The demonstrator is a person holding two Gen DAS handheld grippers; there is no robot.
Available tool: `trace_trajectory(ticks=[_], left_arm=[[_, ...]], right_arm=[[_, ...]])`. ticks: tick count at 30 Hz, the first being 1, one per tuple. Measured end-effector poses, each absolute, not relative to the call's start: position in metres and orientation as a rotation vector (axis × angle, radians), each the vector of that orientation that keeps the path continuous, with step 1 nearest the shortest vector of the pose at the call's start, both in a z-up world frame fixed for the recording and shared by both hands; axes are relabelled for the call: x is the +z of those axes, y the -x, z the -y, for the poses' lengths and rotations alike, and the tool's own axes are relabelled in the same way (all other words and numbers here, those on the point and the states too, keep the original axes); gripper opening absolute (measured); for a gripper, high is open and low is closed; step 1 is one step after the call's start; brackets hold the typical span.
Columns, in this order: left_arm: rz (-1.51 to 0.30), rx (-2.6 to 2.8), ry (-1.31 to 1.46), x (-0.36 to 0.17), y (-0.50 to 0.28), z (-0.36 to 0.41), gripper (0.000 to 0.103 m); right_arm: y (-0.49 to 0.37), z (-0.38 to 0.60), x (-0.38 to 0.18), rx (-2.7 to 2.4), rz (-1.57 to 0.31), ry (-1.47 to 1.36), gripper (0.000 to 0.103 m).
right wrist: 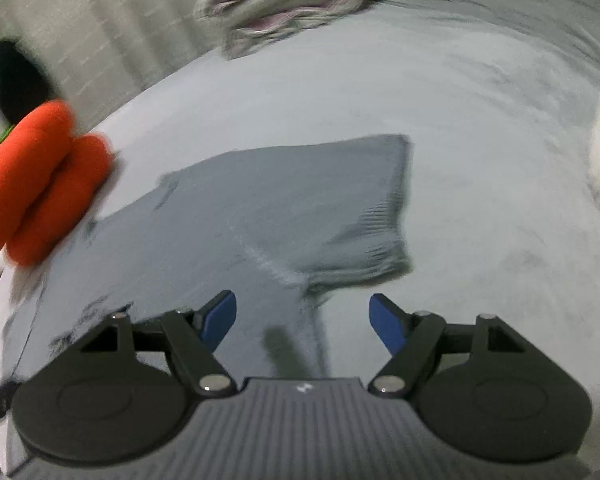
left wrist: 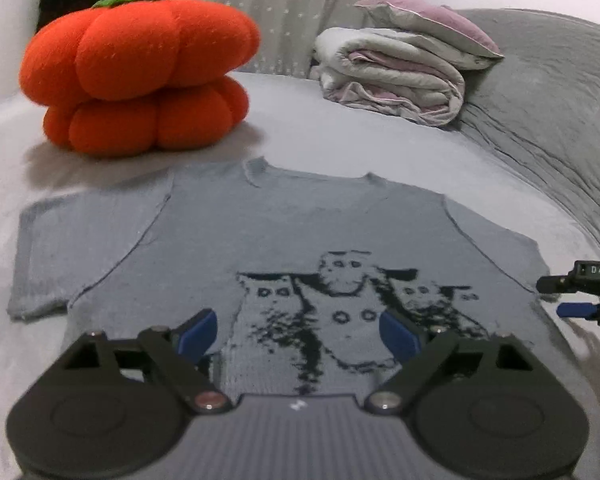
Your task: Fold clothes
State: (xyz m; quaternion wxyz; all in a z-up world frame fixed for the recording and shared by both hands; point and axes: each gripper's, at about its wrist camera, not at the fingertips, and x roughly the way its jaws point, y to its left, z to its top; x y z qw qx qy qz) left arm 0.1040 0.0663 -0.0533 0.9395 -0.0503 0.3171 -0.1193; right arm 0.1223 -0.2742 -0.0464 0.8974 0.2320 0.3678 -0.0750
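Bed (left wrist: pixel 340 128) carries T-shirt (left wrist: pixel 228 240) (flat), pumpkin cushion (left wrist: pixel 140 72), folded quilt (left wrist: pixel 392 76).

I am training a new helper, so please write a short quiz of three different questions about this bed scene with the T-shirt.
1. True or false: the grey T-shirt lies spread flat on the bed, print side up.
2. Multiple choice: what sits beyond the shirt's left sleeve in the left wrist view? A) orange pumpkin cushion B) a laundry basket C) a lamp
3. Fill in: neither the left claw nor the right claw grips cloth; both stand ____.

Key: 1 true; 2 A; 3 open.
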Motion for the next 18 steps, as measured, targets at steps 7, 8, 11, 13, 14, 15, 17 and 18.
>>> trace_trajectory(ticks=[7, 8, 11, 13, 14, 15, 17, 18], left_arm=[[-0.661, -0.246, 0.121, -0.062, -0.117, -0.070, 0.088], [-0.664, -0.257, 0.114, -0.061, -0.117, -0.069, 0.088], [-0.702, -0.278, 0.079, -0.060, -0.123, -0.065, 0.088], [-0.730, -0.293, 0.094, -0.060, -0.129, -0.063, 0.088], [-0.738, -0.301, 0.101, -0.059, -0.134, -0.060, 0.088], [-0.744, -0.308, 0.106, -0.057, -0.138, -0.056, 0.088], [-0.755, -0.326, 0.118, -0.054, -0.148, -0.048, 0.088], [-0.757, -0.339, 0.128, -0.052, -0.152, -0.041, 0.088]], right_arm=[[-0.137, 0.288, -0.058, -0.209, -0.689, -0.446, 0.060], [-0.137, 0.289, -0.059, -0.221, -0.677, -0.441, 0.049], [-0.142, 0.289, -0.057, -0.246, -0.660, -0.422, 0.028], [-0.146, 0.286, -0.057, -0.228, -0.647, -0.418, 0.017], [-0.147, 0.285, -0.057, -0.217, -0.642, -0.421, 0.014], [-0.148, 0.283, -0.057, -0.207, -0.638, -0.423, 0.012], [-0.150, 0.280, -0.054, -0.182, -0.625, -0.425, 0.011], [-0.150, 0.278, -0.051, -0.166, -0.616, -0.426, 0.011]])
